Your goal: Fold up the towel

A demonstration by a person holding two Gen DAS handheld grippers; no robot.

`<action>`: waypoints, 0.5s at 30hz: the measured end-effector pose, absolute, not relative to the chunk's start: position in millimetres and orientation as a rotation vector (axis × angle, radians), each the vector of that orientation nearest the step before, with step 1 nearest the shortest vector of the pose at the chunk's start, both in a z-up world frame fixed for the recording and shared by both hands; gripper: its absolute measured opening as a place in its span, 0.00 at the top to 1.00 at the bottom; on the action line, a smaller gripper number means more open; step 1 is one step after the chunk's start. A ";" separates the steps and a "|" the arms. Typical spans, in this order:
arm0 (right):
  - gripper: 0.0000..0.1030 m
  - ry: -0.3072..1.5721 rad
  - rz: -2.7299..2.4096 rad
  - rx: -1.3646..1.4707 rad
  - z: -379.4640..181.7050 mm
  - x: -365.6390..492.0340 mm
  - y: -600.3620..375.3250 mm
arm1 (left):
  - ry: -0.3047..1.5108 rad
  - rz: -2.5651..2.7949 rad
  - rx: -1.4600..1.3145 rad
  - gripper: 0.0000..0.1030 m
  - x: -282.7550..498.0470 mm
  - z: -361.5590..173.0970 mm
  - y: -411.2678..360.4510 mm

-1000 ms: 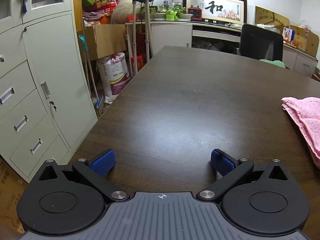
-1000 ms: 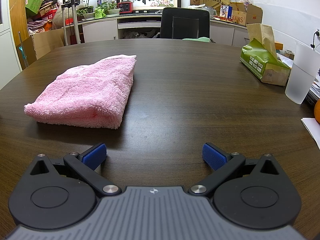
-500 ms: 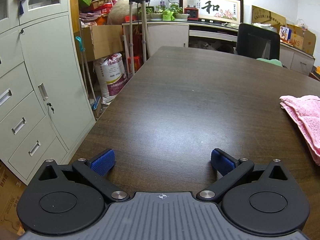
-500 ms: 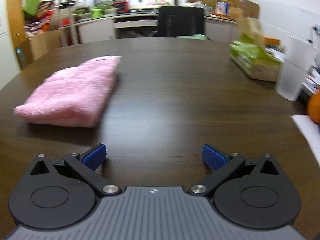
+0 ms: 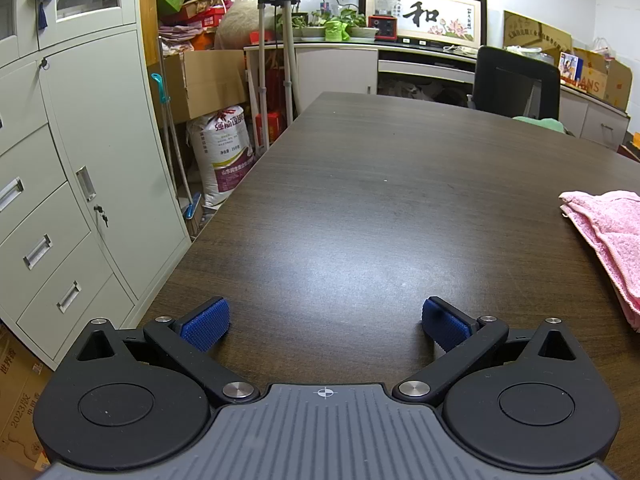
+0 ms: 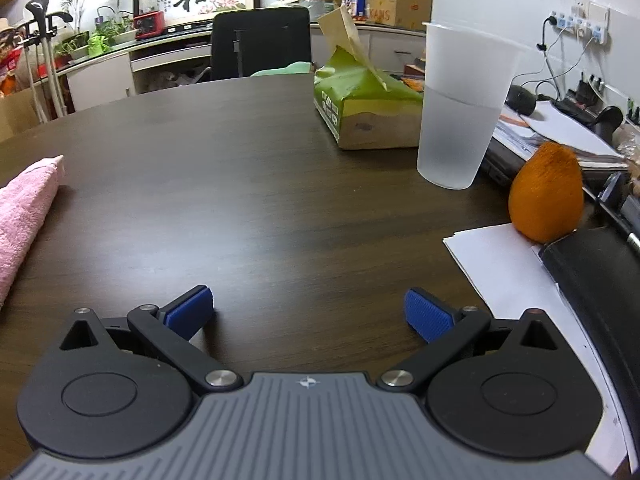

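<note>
A folded pink towel (image 5: 608, 236) lies on the dark wooden table (image 5: 380, 200), at the right edge of the left wrist view. It also shows at the left edge of the right wrist view (image 6: 24, 216). My left gripper (image 5: 325, 322) is open and empty, low over the table, well left of the towel. My right gripper (image 6: 308, 312) is open and empty, low over the table, to the right of the towel. Neither gripper touches the towel.
Right of the right gripper are a frosted plastic cup of water (image 6: 460, 108), a green tissue pack (image 6: 364, 108), an orange (image 6: 546, 196), white paper (image 6: 504, 264) and a black object (image 6: 596, 272). A grey cabinet (image 5: 60, 160) stands beyond the table's left edge. A black chair (image 5: 516, 84) is at the far end.
The right gripper has swung to the right, away from the towel, which has slid from centre to the left edge of its view. The left gripper has hardly moved. Both stay open.
</note>
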State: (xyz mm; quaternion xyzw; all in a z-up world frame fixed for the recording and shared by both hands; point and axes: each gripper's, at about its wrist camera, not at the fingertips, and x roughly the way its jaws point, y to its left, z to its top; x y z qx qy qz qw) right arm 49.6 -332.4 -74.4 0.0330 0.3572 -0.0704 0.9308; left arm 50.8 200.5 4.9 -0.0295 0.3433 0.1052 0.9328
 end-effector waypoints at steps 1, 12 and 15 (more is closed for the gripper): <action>0.00 0.726 -0.135 0.062 -75.4 48.6 -334.1 | 0.703 0.215 -0.060 0.00 50.9 5.0 200.6; 0.00 0.718 -0.046 0.035 -72.9 49.6 -343.9 | 0.702 0.216 -0.062 0.00 51.3 5.0 200.5; 0.00 0.717 -0.046 0.035 -71.9 49.3 -343.3 | 0.702 0.220 -0.063 0.00 51.0 5.0 200.6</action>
